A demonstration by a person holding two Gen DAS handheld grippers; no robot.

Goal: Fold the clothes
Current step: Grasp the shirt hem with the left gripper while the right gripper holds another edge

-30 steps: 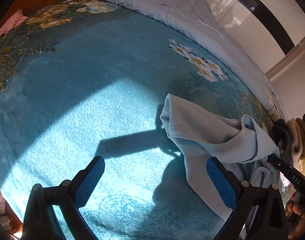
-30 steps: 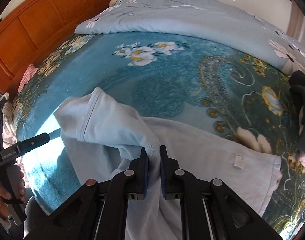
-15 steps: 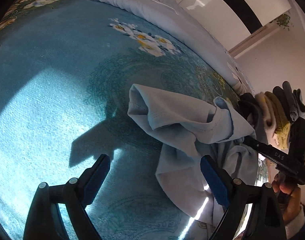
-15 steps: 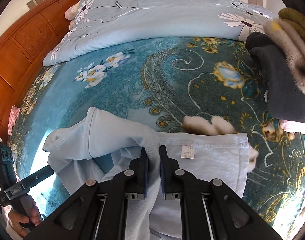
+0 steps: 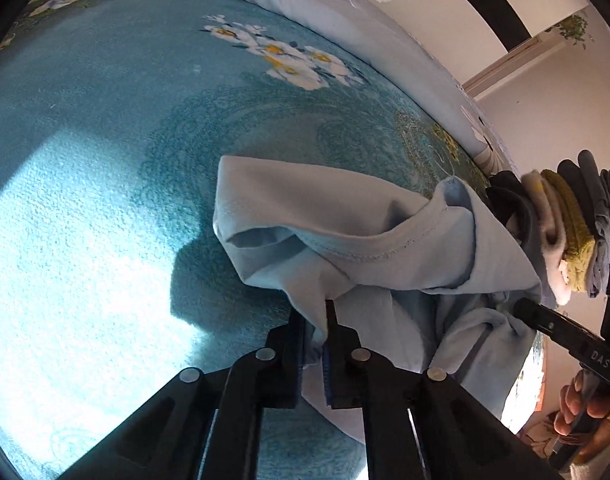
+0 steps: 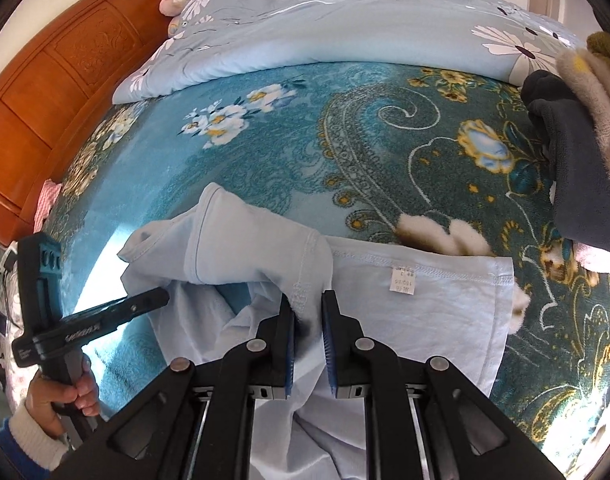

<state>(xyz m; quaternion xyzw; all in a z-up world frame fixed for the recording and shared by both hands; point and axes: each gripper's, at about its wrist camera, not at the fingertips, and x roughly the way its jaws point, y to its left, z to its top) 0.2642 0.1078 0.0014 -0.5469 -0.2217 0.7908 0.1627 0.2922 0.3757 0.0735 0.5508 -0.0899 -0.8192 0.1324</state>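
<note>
A light blue garment (image 5: 345,220) lies crumpled on the teal floral blanket (image 5: 105,200). One sleeve-like fold is lifted off the blanket. My left gripper (image 5: 315,314) is shut on a hanging fold of the cloth near its left side. In the right wrist view the same garment (image 6: 425,312) spreads out flat to the right, with a white size tag (image 6: 403,280) near its hem. My right gripper (image 6: 307,300) is shut on a stitched seam of the garment, and cloth is bunched between its fingers.
A stack of folded clothes (image 6: 577,140) in dark grey, cream and olive sits at the blanket's right edge. A pale blue daisy-print duvet (image 6: 345,20) lies along the far side. A wooden headboard (image 6: 45,80) stands at the left. A person's hand (image 6: 65,396) holds the left tool.
My left gripper was open beside the garment; it moved in and shut on a fold of it. My right gripper kept its hold, and the flat part of the garment drew nearer.
</note>
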